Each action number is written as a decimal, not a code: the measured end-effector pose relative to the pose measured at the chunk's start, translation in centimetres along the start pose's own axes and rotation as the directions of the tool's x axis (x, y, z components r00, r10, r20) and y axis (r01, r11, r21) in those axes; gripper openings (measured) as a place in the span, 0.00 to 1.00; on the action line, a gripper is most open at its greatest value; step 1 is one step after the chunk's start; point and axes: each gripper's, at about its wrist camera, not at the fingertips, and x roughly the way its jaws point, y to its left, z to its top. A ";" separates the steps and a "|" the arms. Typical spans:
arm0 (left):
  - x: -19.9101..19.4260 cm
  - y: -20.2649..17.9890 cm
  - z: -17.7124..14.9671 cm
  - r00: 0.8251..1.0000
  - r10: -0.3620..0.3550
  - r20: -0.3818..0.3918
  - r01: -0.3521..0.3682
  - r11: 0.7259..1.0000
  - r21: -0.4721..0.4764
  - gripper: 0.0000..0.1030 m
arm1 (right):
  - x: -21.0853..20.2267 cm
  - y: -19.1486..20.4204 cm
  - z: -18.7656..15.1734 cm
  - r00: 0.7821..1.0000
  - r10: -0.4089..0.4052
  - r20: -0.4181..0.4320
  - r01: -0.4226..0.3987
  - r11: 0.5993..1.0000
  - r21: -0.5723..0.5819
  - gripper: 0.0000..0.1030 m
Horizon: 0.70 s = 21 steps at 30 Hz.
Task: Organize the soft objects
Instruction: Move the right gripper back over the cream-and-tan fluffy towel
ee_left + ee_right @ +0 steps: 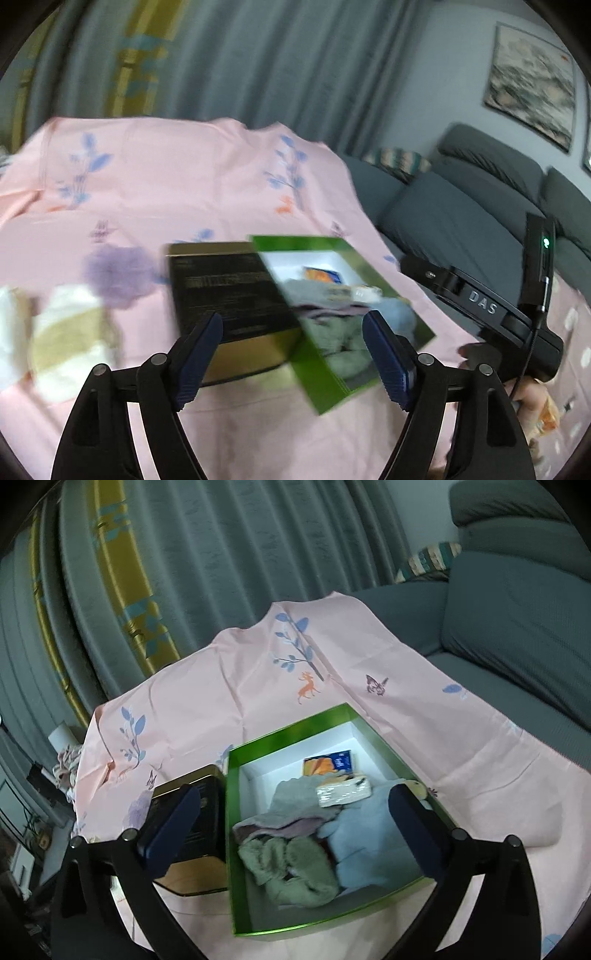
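Note:
A green box (pixel 291 723) with a white inside lies on a pink printed sheet (pixel 406 709). In it are a grey cloth (pixel 295 794), green fuzzy pieces (pixel 291 867), a light blue soft item (pixel 365 842), a tissue pack (pixel 343 792) and an orange-blue packet (pixel 327 764). My right gripper (pixel 293 794) hangs open over the box with nothing between its fingers. My left gripper (pixel 294 319) is open too, empty, above the seam between the green box (pixel 317 373) and a black-and-gold box (pixel 229 288). A purple fluffy item (pixel 118 277) and a white-and-yellow striped cloth (pixel 62 332) lie on the sheet to the left.
The black-and-gold box (pixel 199 849) sits against the green box's left side. A grey sofa (pixel 517 627) with a striped cushion (pixel 428 561) stands to the right, curtains (pixel 221 572) behind. The right gripper's black body (pixel 480 302) and a hand (pixel 532 402) show at the left wrist view's right edge.

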 end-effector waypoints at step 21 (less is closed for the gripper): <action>-8.6 20.6 -8.2 0.940 0.325 -0.103 -0.341 0.890 -0.302 0.87 | -0.2 14.7 -4.9 0.951 0.268 -0.154 -0.287 0.951 -0.118 0.99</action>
